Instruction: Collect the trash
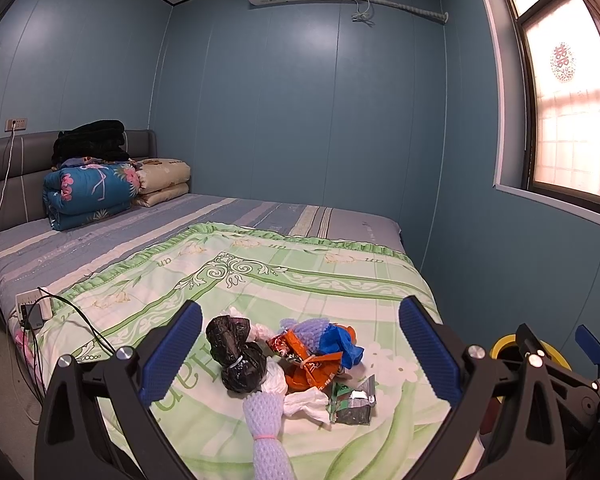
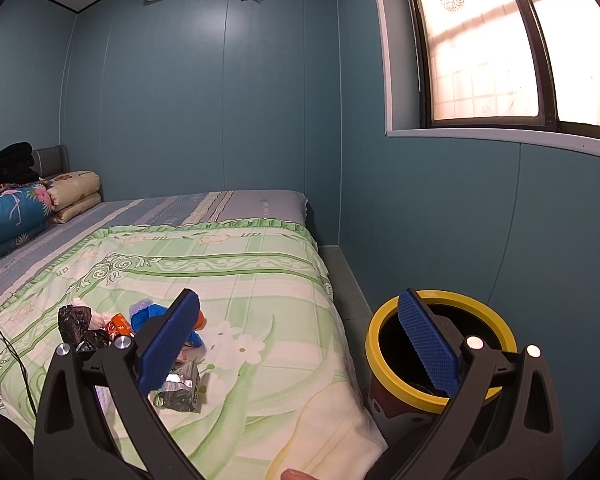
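Ahead of the left gripper, the green bedspread (image 1: 260, 280) carries large upside-down lettering — perhaps "queen", partly covered. Far ahead, up to the right, a red double-happiness character — 囍 — sits on the window (image 1: 563, 62). The wrapper print is illegible.

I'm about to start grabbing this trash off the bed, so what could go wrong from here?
The pile is tangled: the black bag, orange wrapper and tissue overlap, so the open left gripper may drag extras that fall. The bin sits beside the bed, so light pieces could miss it. The charger cable lies near the pile and could snag.
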The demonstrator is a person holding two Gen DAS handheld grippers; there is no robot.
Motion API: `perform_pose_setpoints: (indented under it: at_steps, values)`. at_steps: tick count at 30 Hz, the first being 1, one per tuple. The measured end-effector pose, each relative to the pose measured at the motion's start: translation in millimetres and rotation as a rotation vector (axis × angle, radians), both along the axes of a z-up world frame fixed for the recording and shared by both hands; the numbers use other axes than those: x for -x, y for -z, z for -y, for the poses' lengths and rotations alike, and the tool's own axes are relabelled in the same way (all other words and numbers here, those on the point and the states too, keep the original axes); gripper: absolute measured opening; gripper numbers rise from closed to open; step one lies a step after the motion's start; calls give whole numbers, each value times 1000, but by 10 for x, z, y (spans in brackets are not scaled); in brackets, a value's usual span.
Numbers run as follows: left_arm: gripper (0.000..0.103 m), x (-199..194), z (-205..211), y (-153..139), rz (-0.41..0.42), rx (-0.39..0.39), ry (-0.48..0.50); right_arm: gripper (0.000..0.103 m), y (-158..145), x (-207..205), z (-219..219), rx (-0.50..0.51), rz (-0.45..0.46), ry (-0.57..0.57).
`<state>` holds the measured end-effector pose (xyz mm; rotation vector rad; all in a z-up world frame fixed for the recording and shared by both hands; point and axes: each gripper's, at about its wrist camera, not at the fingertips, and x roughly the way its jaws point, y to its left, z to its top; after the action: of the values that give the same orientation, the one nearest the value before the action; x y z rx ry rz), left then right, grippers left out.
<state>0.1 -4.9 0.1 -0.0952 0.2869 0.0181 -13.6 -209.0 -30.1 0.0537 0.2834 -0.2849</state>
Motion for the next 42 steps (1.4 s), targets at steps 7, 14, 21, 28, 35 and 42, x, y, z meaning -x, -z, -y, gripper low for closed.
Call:
perform_pose_setpoints:
  at_steps: [7,14,21,28,35,42]
  values:
    - [95,5,-6,4,2,-6,1,95,-9,8,11,-1,0,-1]
    - [95,10,-4,-1,0,-5,1,95,-13,9,15,-2,0,1]
    - [95,4,-1,-2,-1,-7,1,95,-13,8,15,-2,0,1]
    - [95,1,-7,-7,-2,-5,1,95,-12,11,13,-2,1,1]
    - [95,-7,-5,-10,-4,-7,1,95,-10,8,16,-2,0,1]
    - [95,-13,-8,-10,-7,-7,1,95,-6,12,18,-3,-1,2]
